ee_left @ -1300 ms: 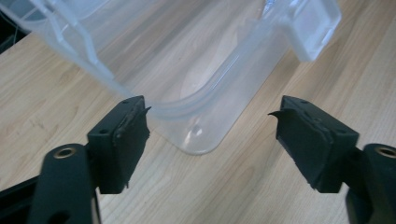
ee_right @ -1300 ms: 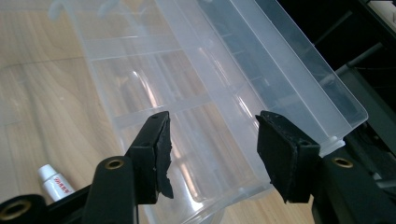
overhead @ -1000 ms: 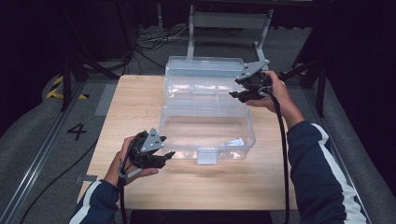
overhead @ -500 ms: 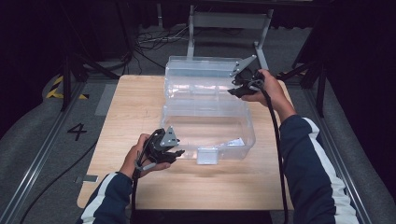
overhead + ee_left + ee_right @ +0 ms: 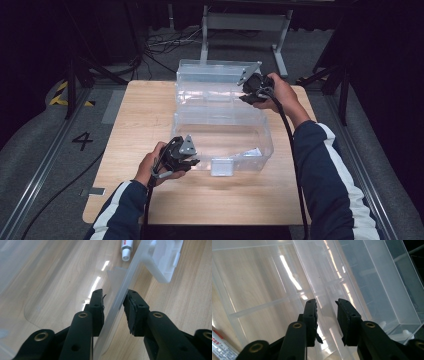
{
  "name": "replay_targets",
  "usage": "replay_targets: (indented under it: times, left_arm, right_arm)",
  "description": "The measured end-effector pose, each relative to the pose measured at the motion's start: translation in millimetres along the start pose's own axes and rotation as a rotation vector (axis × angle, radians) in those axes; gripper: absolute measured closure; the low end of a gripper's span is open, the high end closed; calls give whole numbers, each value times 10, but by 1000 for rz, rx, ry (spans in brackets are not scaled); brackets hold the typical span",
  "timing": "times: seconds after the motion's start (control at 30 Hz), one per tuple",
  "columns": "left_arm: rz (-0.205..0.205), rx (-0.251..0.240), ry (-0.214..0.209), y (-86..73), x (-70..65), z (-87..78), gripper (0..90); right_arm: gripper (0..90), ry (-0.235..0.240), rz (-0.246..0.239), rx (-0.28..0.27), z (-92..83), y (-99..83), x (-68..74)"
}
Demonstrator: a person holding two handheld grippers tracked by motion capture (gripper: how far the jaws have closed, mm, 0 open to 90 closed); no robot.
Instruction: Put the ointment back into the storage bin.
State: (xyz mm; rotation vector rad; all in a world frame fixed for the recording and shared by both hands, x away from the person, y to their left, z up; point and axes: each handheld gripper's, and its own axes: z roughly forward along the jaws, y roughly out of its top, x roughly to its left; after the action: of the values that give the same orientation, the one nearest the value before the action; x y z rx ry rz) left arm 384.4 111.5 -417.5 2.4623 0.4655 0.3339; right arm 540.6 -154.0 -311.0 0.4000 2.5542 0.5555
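Left gripper (image 5: 113, 306): I've moved it in from the table; jaws have just been closing astride the clear box's (image 5: 220, 125) front wall, not clamped.
Right gripper (image 5: 325, 307): jaws have just been closing astride the box's far rim, gap remains.
Tube (image 5: 125, 248): lying in the box.

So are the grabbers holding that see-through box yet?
Not yet. The left gripper straddles the clear box's front wall, the right gripper its back edge; both have just been closing, pads not pressing.

a dim lab or recording studio: floor rails (image 5: 35, 172), loose cables (image 5: 165, 42), metal stand (image 5: 245, 22), wooden tabletop (image 5: 145, 115)
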Motion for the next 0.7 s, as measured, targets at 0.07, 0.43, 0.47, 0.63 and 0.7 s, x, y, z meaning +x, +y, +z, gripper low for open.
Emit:
replay_targets:
  times: [0.07, 0.43, 0.47, 0.63, 0.7]
  left_arm:
    - [4, 4, 10, 9, -17, 14, 685]
    - [-3, 23, 47, 9, -76, 15, 655]
    - [-2, 23, 48, 9, -78, 14, 647]
    - [-12, 17, 67, 5, -100, 21, 630]
    - [-23, 21, 68, 14, -96, 21, 628]
  right_arm:
    - [738, 16, -1, -13, -21, 14, 10]
    - [813, 59, -52, -11, -96, 34, 39]
    - [819, 71, -51, -13, -113, 30, 43]
    - [833, 91, -69, -7, -162, 17, 50]
    - [844, 101, -84, -11, -182, 26, 62]
